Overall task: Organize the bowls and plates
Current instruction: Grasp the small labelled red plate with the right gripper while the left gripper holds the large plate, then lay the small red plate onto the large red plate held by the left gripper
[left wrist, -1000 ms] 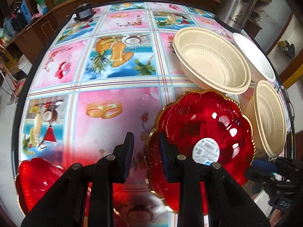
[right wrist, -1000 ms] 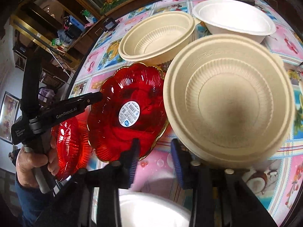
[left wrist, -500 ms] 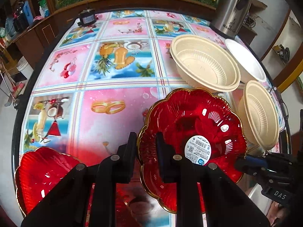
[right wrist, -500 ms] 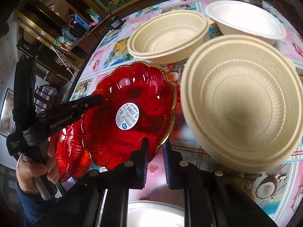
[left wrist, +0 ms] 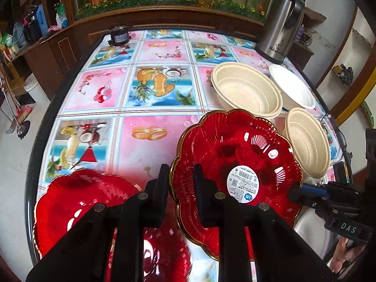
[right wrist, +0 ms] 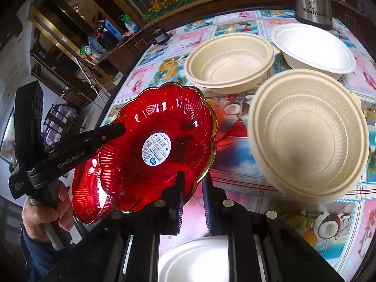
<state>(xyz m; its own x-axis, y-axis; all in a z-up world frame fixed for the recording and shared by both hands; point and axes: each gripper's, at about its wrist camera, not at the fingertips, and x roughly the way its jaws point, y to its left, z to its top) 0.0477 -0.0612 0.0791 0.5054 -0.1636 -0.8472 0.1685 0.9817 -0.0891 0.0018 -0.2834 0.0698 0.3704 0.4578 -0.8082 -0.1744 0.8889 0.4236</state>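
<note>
The red scalloped plate [left wrist: 237, 162] with the gold rim hangs tilted above the patterned table [left wrist: 150, 94], a white barcode sticker [left wrist: 243, 184] at its centre. It looks like thin, ribbed, glossy plastic — light and stiff, but slick, and likely to crack or flex if pinched hard. The wavy rim is the only place to take it, and both tools do so: the left gripper [left wrist: 181, 183] is closed on the edge nearest it, and the right gripper [right wrist: 191, 189] is clamped on the opposite edge, one finger inside the dish and one outside. With two narrow edge grips, I judge the plate could twist or slip if the two hands drift apart.

Just beside and below it, at the table's near corner, lies a second red plate [left wrist: 80, 202] of the same kind, a likely place to stack the held one. On the other side stand three beige bowls: one tilted close to the held plate [right wrist: 307, 145], one upright behind it [right wrist: 231, 63], and a whiter one [right wrist: 315, 49] farther back, near a steel thermos [left wrist: 280, 25]. A white dish [right wrist: 195, 258] sits under the right gripper. The tilted bowl crowds the plate's right edge — the nearest thing to knock.
</note>
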